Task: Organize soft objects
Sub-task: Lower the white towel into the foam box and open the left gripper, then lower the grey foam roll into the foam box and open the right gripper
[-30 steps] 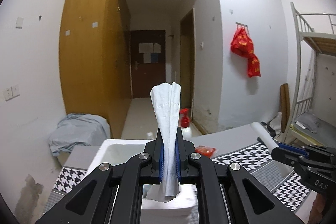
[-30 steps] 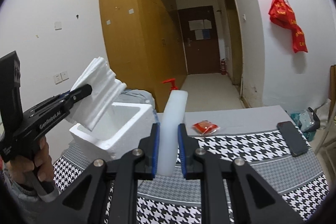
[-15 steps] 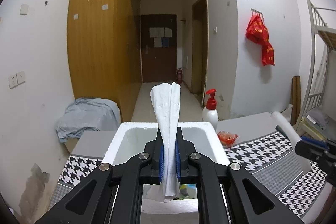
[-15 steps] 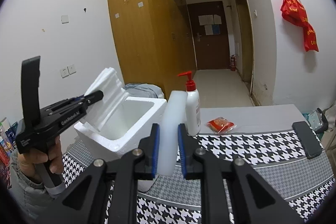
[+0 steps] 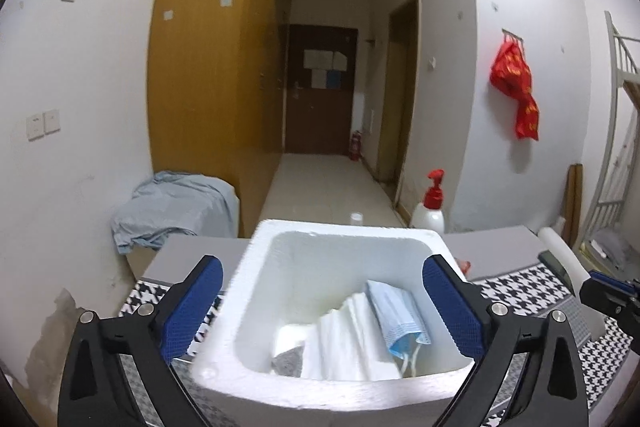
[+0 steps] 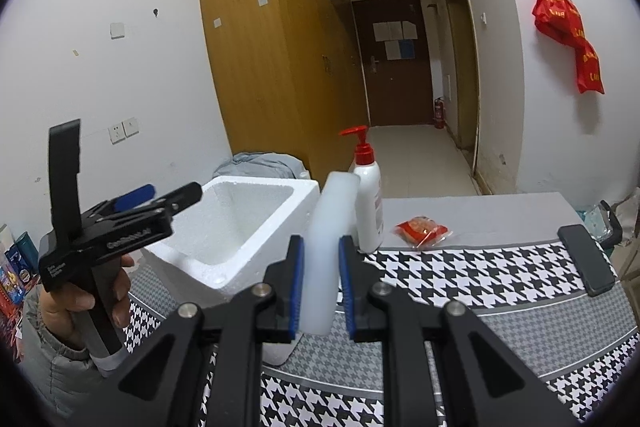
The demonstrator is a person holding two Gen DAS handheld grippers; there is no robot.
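Note:
A white foam box (image 5: 344, 243) stands on the houndstooth table; it also shows in the right wrist view (image 6: 236, 223). Inside lie a white folded tissue (image 5: 344, 343) and a blue face mask (image 5: 400, 315). My left gripper (image 5: 320, 307) is open and empty, its jaws wide on either side of the box; it shows in the right wrist view (image 6: 160, 197) held above the box's near left corner. My right gripper (image 6: 322, 279) is shut on a white foam strip (image 6: 328, 247), held upright to the right of the box.
A white pump bottle with a red top (image 6: 368, 203) stands just right of the box. A red snack packet (image 6: 422, 229) and a black phone (image 6: 586, 259) lie on the table (image 6: 480, 279). A grey cloth heap (image 5: 176, 207) sits behind the box.
My left gripper has opened and let go of the white tissue, which now lies inside the foam box. My right gripper has kept hold of the foam strip.

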